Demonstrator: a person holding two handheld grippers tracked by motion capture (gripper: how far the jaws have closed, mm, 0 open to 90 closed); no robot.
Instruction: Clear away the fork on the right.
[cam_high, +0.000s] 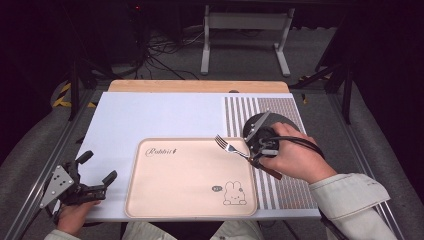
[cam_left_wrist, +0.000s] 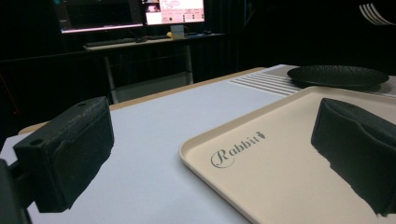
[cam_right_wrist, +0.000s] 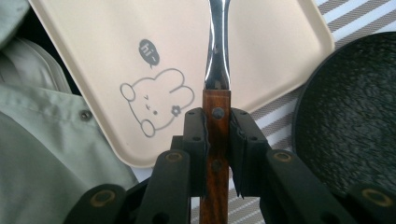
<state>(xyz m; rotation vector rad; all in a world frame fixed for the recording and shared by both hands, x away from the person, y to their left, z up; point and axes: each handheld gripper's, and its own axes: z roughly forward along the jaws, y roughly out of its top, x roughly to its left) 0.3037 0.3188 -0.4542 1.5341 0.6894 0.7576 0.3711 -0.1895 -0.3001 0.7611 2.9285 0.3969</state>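
You are gripping the steel fork with the brown wooden handle (cam_right_wrist: 215, 135) by that handle, right gripper (cam_right_wrist: 217, 140) clenched; stiff, light, its polished neck slippery. It is hanging over the beige rabbit-print tray's (cam_high: 165, 200) right edge. Your left gripper (cam_high: 95, 175) is gaping, released, left of the tray.

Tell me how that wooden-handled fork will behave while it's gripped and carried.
The fork probably stays stiff: metal shaft, riveted wooden handle. Clamped at the handle by the right gripper, its long tines reach out over the tray, so it may pivot if bumped. The wood likely slips less than steel.
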